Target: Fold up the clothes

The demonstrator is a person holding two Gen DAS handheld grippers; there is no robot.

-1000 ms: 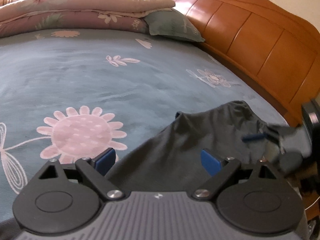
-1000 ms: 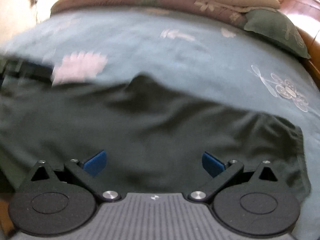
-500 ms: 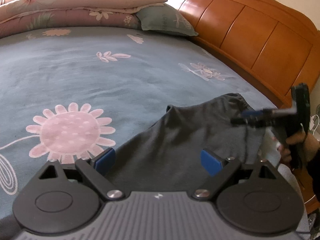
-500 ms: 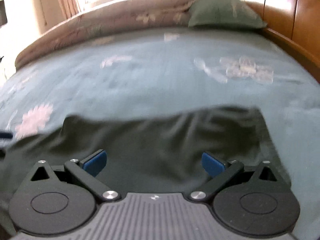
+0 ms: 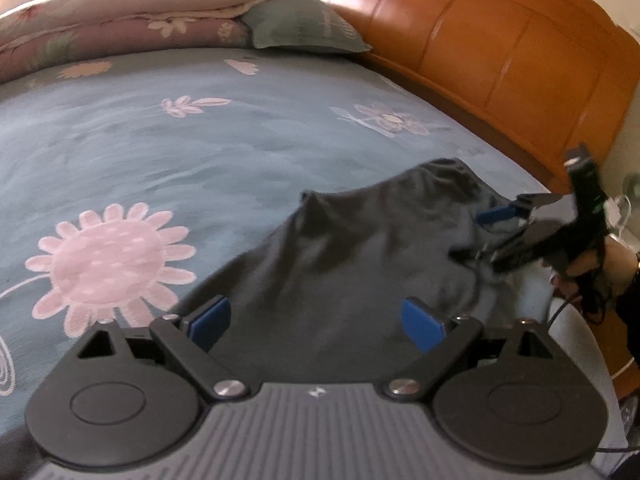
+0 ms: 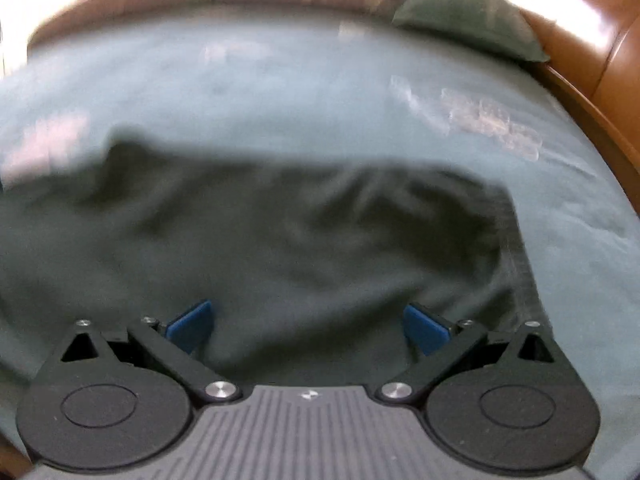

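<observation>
The dark garment [image 5: 352, 248] was spread near the bed's [image 5: 200, 152] headboard-side edge; both grippers [image 5: 316, 320] [image 6: 308, 324] were held wide, empty. An edge must be gripped next.

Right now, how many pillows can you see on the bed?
1: a green pillow at the far end, beside the wooden headboard, against the folded quilt. Others may be hidden behind it.

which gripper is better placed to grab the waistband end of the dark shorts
Right. In the left wrist view the right gripper is open and already at the waistband end of the shorts; the left gripper is open over the opposite end.
</observation>
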